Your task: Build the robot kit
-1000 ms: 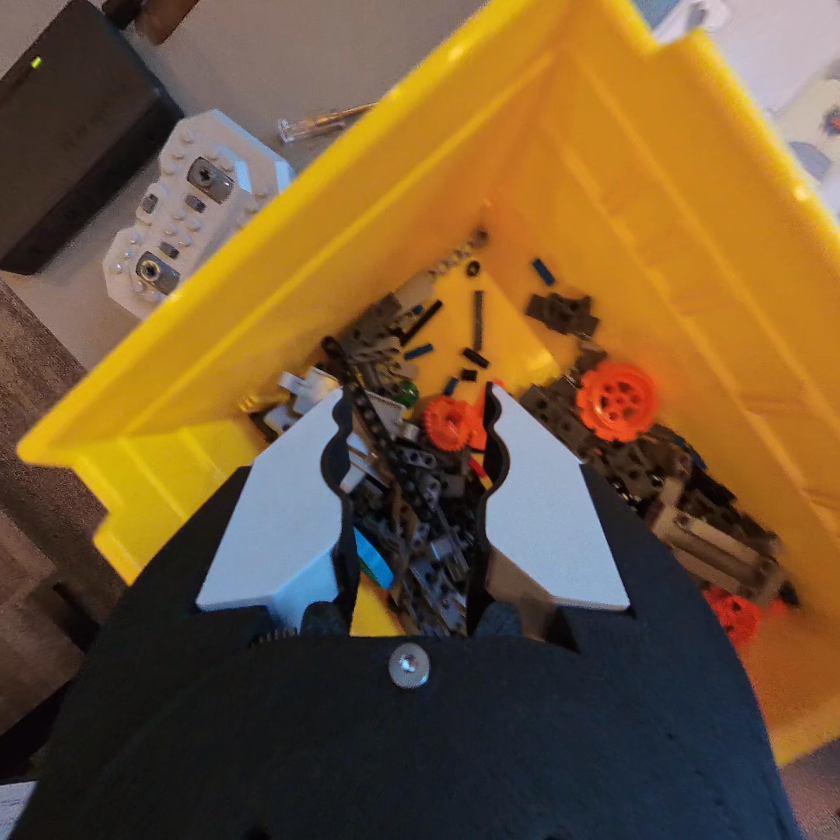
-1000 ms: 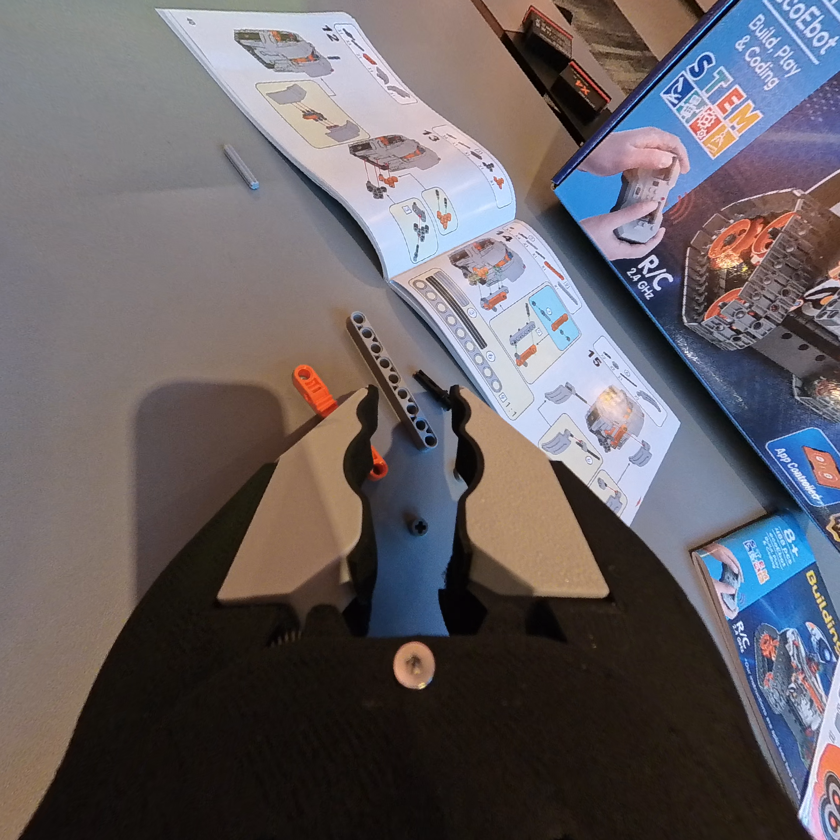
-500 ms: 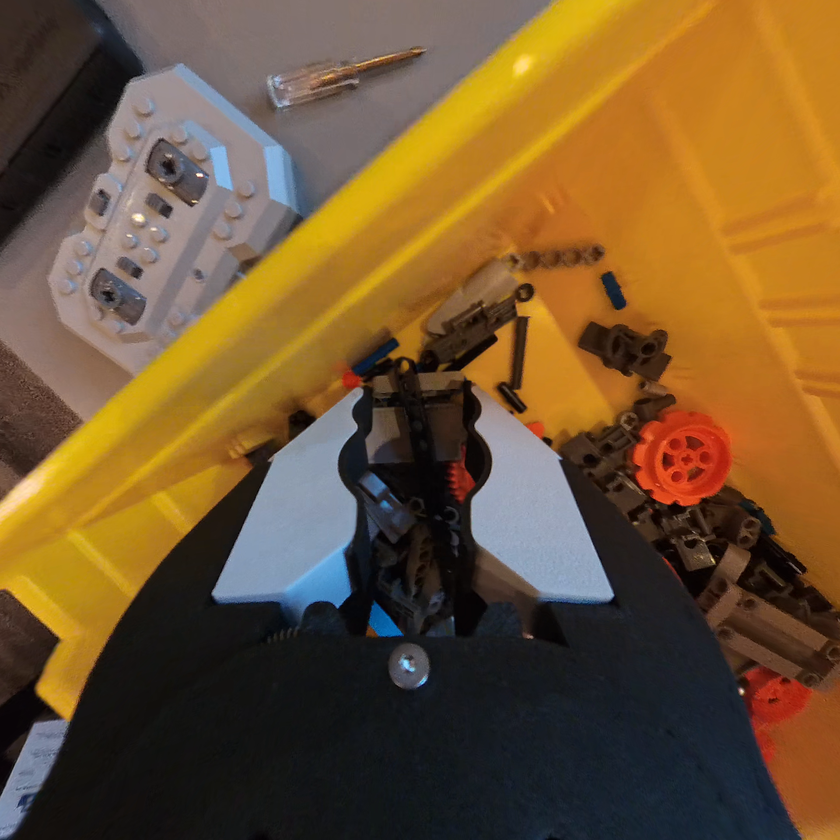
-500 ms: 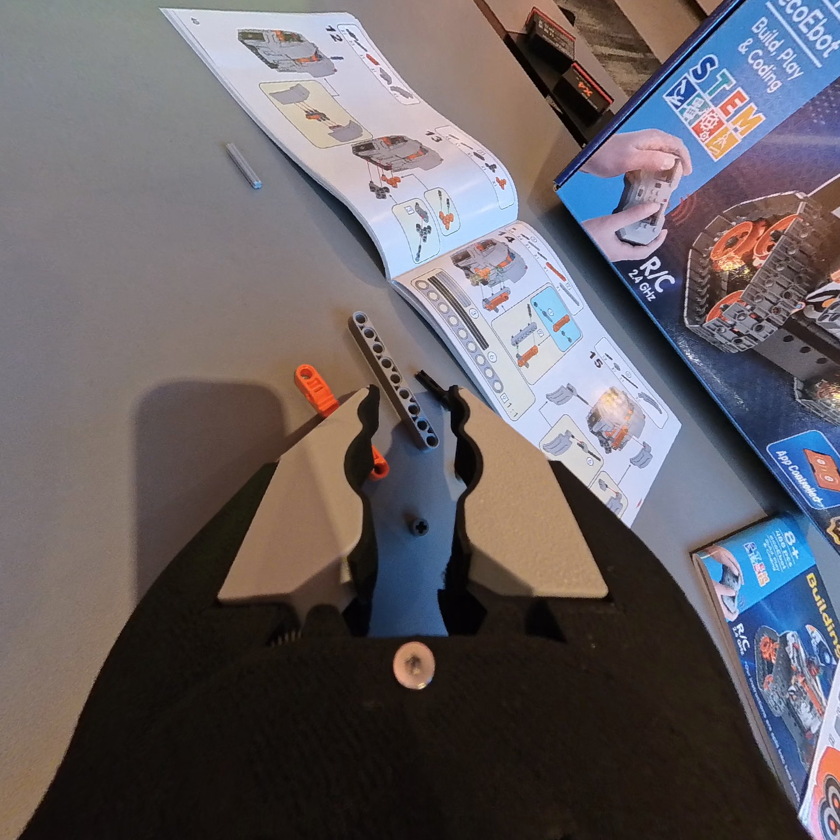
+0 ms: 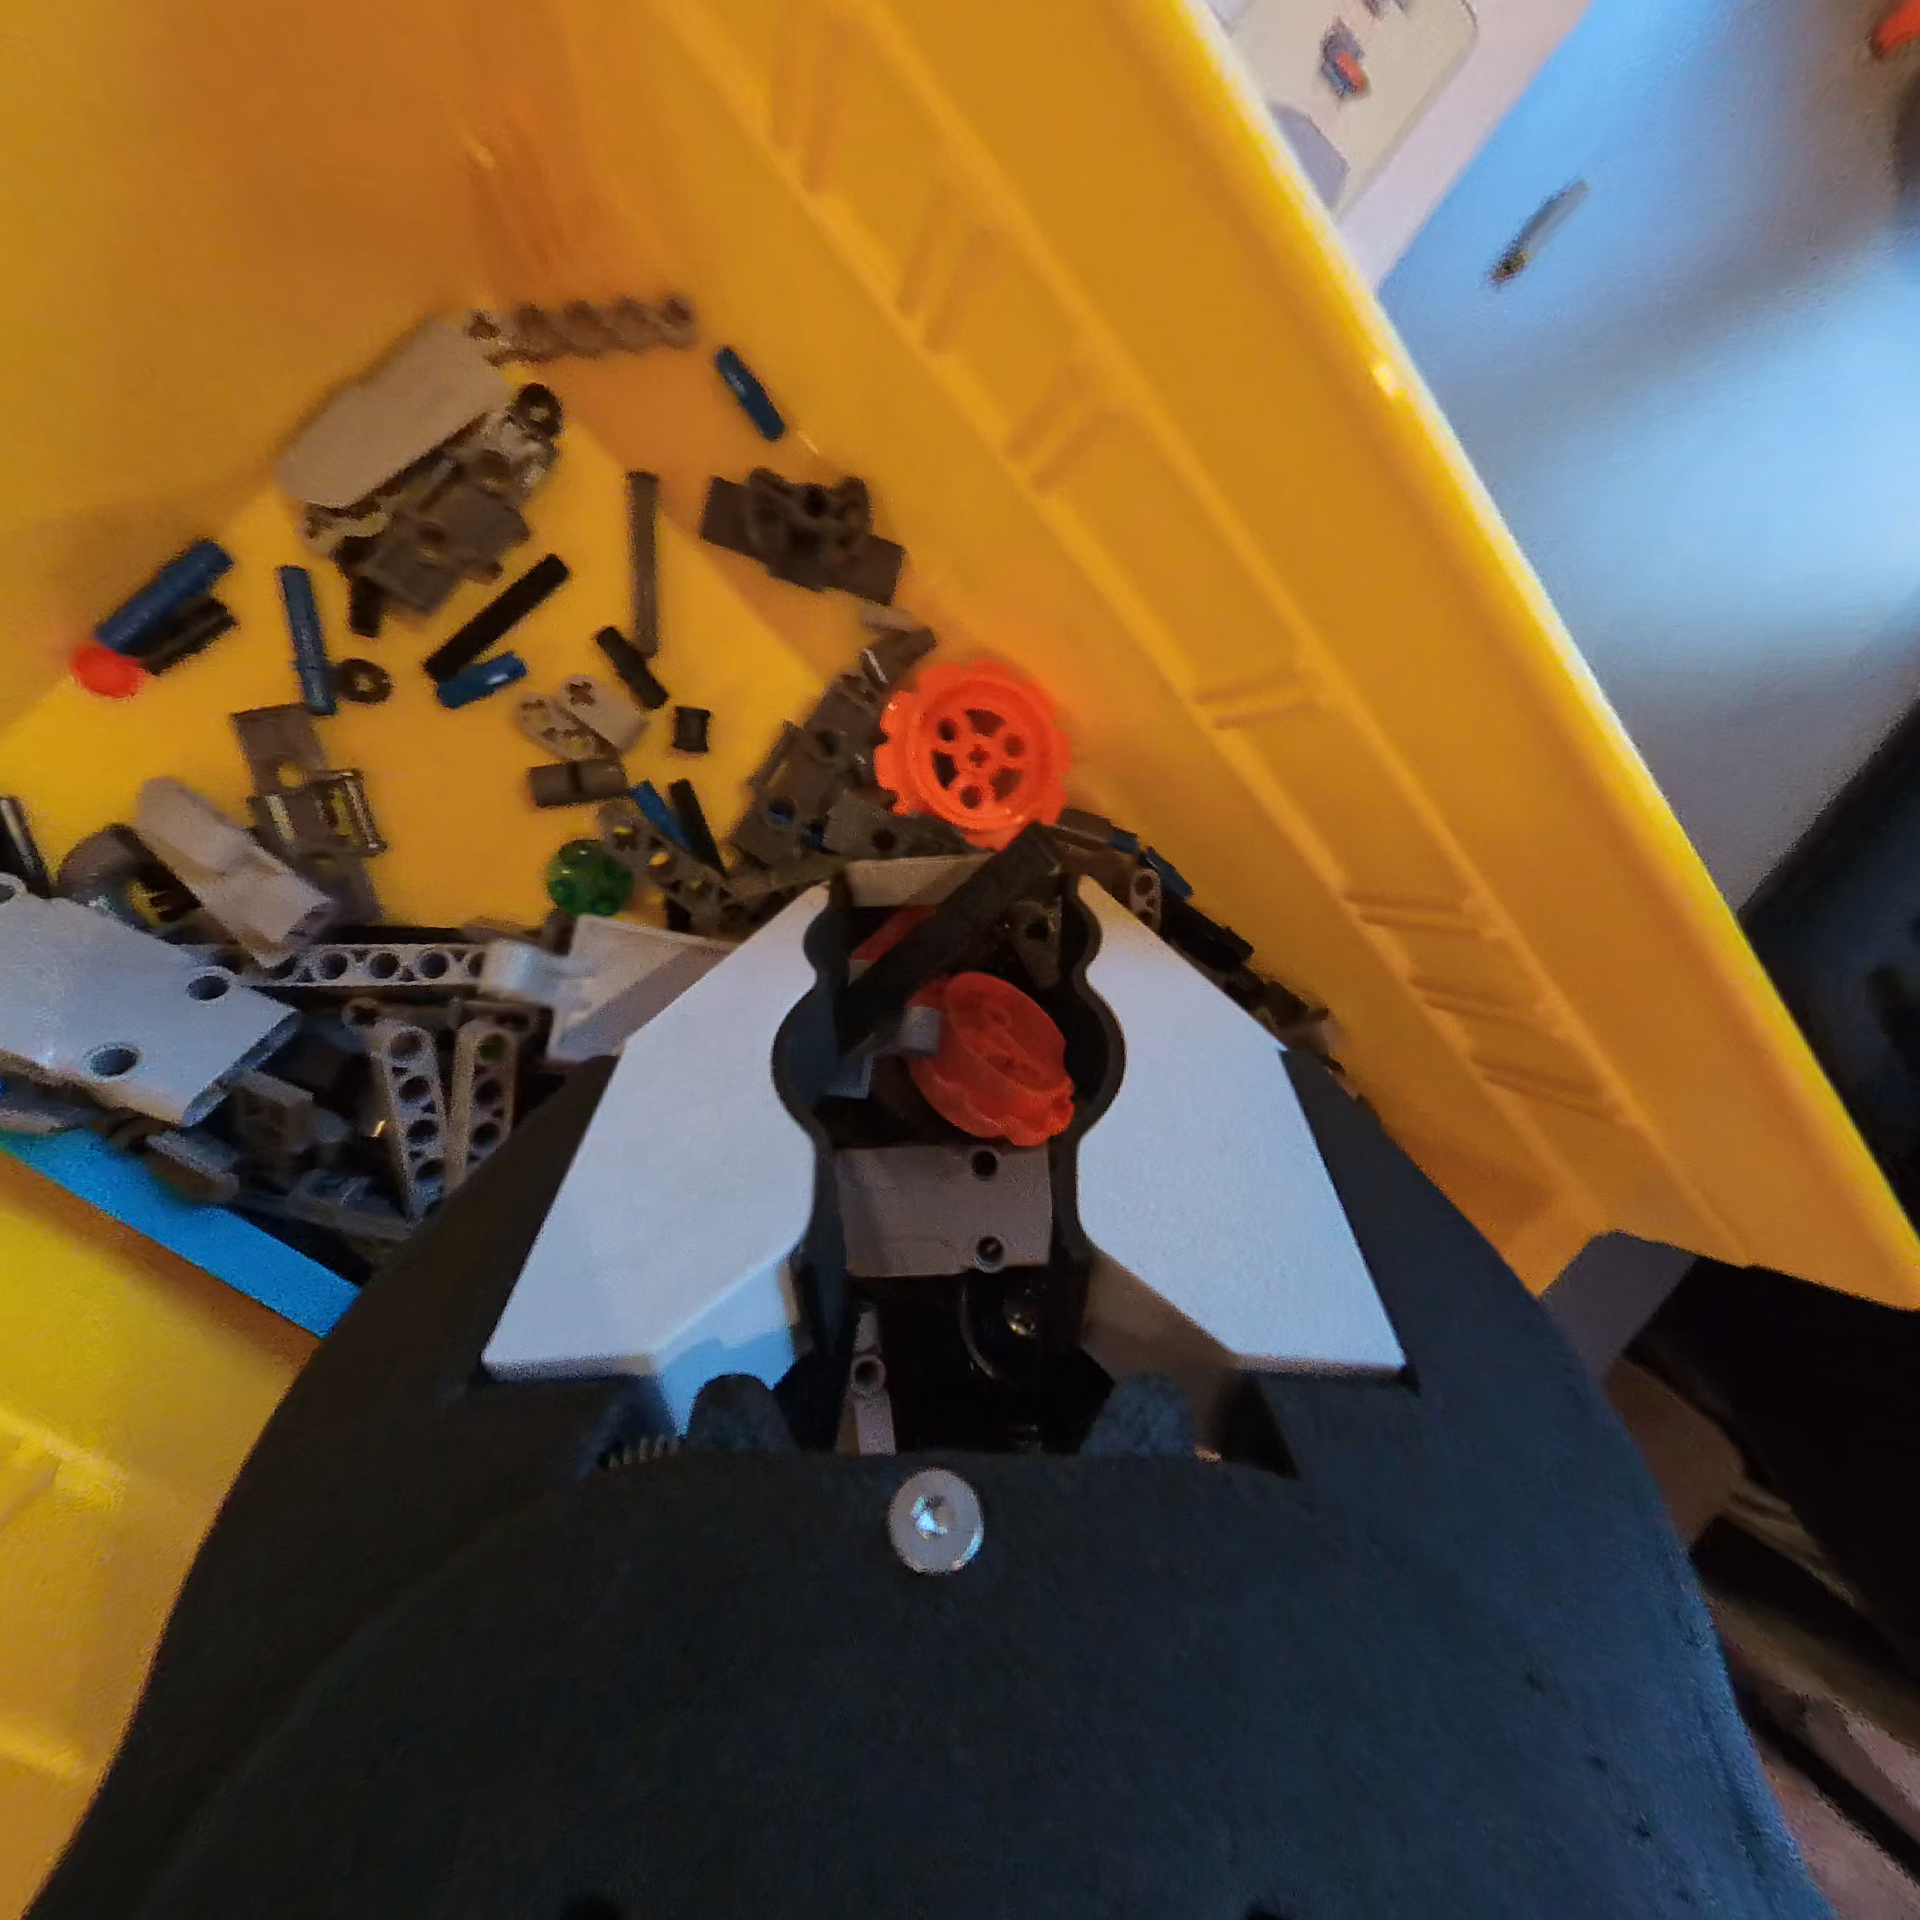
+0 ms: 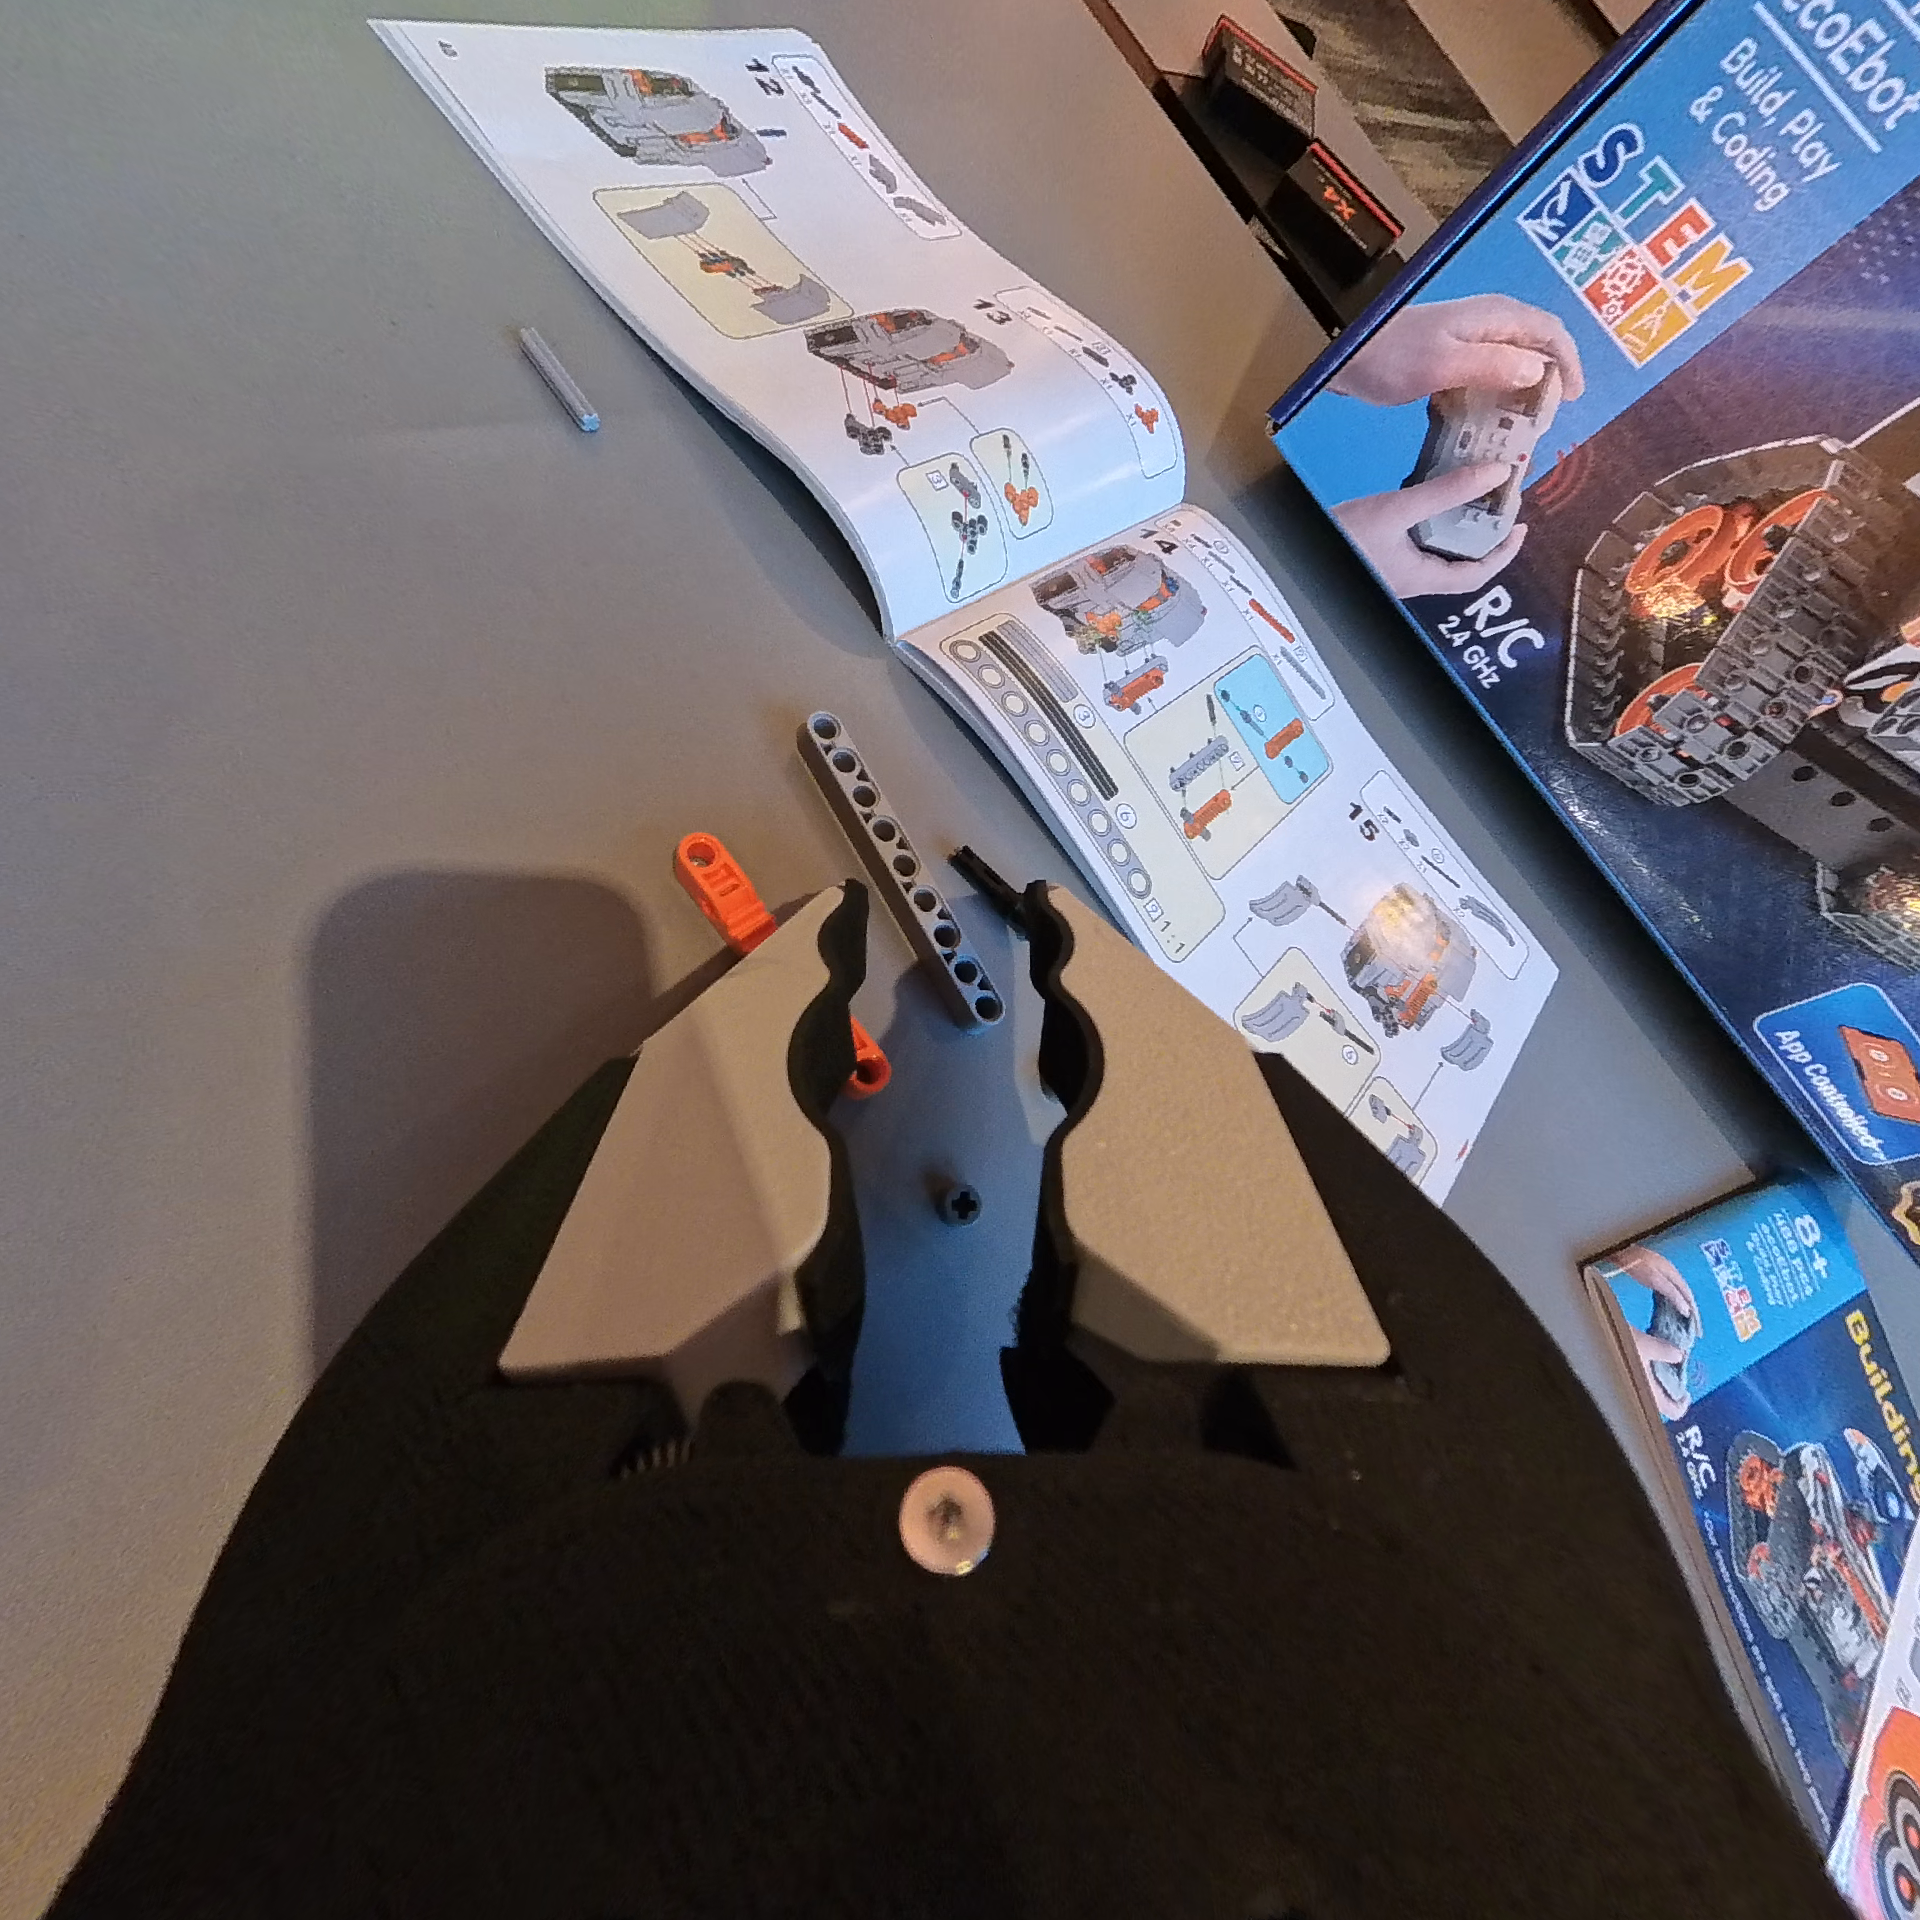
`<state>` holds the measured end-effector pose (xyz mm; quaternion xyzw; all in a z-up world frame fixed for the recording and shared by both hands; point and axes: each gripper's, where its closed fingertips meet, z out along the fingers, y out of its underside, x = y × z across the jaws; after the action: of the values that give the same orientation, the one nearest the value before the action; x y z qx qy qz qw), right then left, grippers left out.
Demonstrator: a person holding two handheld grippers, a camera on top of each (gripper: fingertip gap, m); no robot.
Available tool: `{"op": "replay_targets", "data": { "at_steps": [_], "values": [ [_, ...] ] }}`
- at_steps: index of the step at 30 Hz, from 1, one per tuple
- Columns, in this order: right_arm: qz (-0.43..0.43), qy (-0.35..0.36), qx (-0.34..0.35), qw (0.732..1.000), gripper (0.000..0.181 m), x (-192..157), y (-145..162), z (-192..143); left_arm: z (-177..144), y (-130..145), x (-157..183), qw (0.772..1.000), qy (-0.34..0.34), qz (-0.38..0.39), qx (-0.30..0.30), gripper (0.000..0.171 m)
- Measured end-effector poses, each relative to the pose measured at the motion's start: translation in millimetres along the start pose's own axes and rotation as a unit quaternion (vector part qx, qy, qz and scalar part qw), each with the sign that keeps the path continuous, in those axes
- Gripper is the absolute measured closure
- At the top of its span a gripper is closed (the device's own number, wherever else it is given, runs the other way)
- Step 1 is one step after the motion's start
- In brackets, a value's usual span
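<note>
Your left claw [image 5: 951,914] sits down inside the yellow bin [image 5: 1195,499], its tips buried in the heap of loose building pieces [image 5: 436,1049] by the bin's right wall; the fingers [image 5: 686,1174] stand a narrow gap apart, and that gap is packed with parts: a black bar [image 5: 956,935] lying aslant across the top, a red round wheel piece [image 5: 992,1055] below it, and a grey block [image 5: 940,1210] nearer the camera; whether the fingers press on any of them, you cannot tell from this view, which is blurred. Just beyond the tips an orange toothed wheel [image 5: 971,750] leans near the bin wall; a green round stud [image 5: 589,878] lies to the left, with grey holed beams and dark pins scattered over the bin floor.

Your right claw [image 6: 945,894] hangs over the grey bench [image 6: 260,520] with its fingers [image 6: 707,1153] apart and nothing between them; a grey holed beam [image 6: 894,862] lies on the bench with its near end inside the gap, touching neither finger; an orange connector [image 6: 722,888] lies partly hidden under the left finger, and a small black pin [image 6: 982,868] lies by the right tip; a dark round peg [image 6: 958,1205] sits on the bench between the fingers. An open instruction booklet [image 6: 935,436] lies beyond, a short grey axle [image 6: 559,379] well apart to its left, and a blue printed box [image 6: 1662,468] on the right, with a smaller blue booklet [image 6: 1766,1434] near the lower right corner.
</note>
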<state>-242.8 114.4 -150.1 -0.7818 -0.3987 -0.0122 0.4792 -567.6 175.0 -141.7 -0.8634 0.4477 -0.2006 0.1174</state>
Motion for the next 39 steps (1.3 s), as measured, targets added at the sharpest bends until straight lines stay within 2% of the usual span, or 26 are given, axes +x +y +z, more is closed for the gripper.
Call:
{"op": "replay_targets", "data": {
  "at_steps": [2, 3, 4, 6, 7, 8, 11, 13, 17, 18, 21, 23, 24, 26, 28, 31, 34, 36, 39],
  "values": [
    [0.000, 0.000, 0.000, 1.000, 0.152, 0, 0, 0, -2, -4, -3, 1.000, -0.017, 0.022, 0.006, 0.115],
    [-0.001, 0.000, 0.000, 1.000, 0.152, 0, 0, 0, -6, -12, -9, 0.999, -0.031, 0.029, 0.024, 0.116],
    [-0.001, 0.001, 0.000, 1.000, 0.152, 0, 0, 0, -11, -24, -14, 0.997, -0.039, 0.031, 0.051, 0.120],
    [0.001, 0.001, 0.000, 1.000, 0.152, 0, 0, 0, -20, -51, -33, 0.993, -0.057, 0.018, 0.103, 0.143],
    [0.002, 0.001, -0.001, 1.000, 0.152, 0, 0, 0, -21, -58, -49, 0.991, -0.081, 0.014, 0.105, 0.149],
    [0.002, 0.001, -0.001, 1.000, 0.152, 1, 0, 0, -18, -61, -66, 0.990, -0.105, 0.013, 0.091, 0.148],
    [0.000, 0.002, 0.000, 1.000, 0.152, 1, 0, 0, -4, -58, -100, 0.989, -0.142, 0.016, 0.040, 0.150],
    [0.001, 0.000, 0.000, 1.000, 0.152, 1, 0, 0, 8, -58, -101, 0.993, -0.116, 0.000, 0.032, 0.151],
    [0.003, -0.001, -0.001, 1.000, 0.152, 0, 0, 0, 19, -62, -82, 0.998, -0.049, -0.007, 0.028, 0.157],
    [0.002, -0.001, 0.000, 1.000, 0.152, 0, 0, 0, 16, -61, -83, 0.998, -0.054, -0.004, 0.021, 0.157],
    [-0.001, -0.002, 0.001, 1.000, 0.153, 0, 0, 0, -13, -70, -95, 0.993, -0.109, 0.011, 0.050, 0.158],
    [-0.002, -0.002, 0.001, 1.000, 0.153, -1, 0, 0, -36, -59, -111, 0.985, -0.167, -0.005, 0.035, 0.150],
    [-0.003, -0.002, 0.001, 1.000, 0.153, -1, 0, 0, -43, -46, -116, 0.982, -0.185, -0.024, 0.006, 0.141],
    [-0.003, -0.003, 0.000, 1.000, 0.154, -1, 0, 0, -44, -18, -115, 0.980, -0.177, -0.070, -0.058, 0.127],
    [-0.004, -0.002, 0.000, 1.000, 0.154, -1, 0, 0, -37, -4, -110, 0.979, -0.154, -0.105, -0.078, 0.120],
    [-0.003, -0.002, 0.000, 1.000, 0.154, -1, 0, 0, -36, -1, -116, 0.974, -0.178, -0.114, -0.086, 0.121],
    [-0.003, -0.002, 0.000, 1.000, 0.153, -1, 0, 0, -31, 1, -116, 0.968, -0.186, -0.129, -0.111, 0.109],
    [-0.003, -0.001, 0.000, 1.000, 0.153, -1, 0, 0, -28, 2, -115, 0.965, -0.201, -0.111, -0.125, 0.103],
    [-0.003, -0.002, 0.000, 1.000, 0.153, -1, 0, 0, -38, -7, -132, 0.952, -0.278, -0.074, -0.101, 0.110]
  ]
}}
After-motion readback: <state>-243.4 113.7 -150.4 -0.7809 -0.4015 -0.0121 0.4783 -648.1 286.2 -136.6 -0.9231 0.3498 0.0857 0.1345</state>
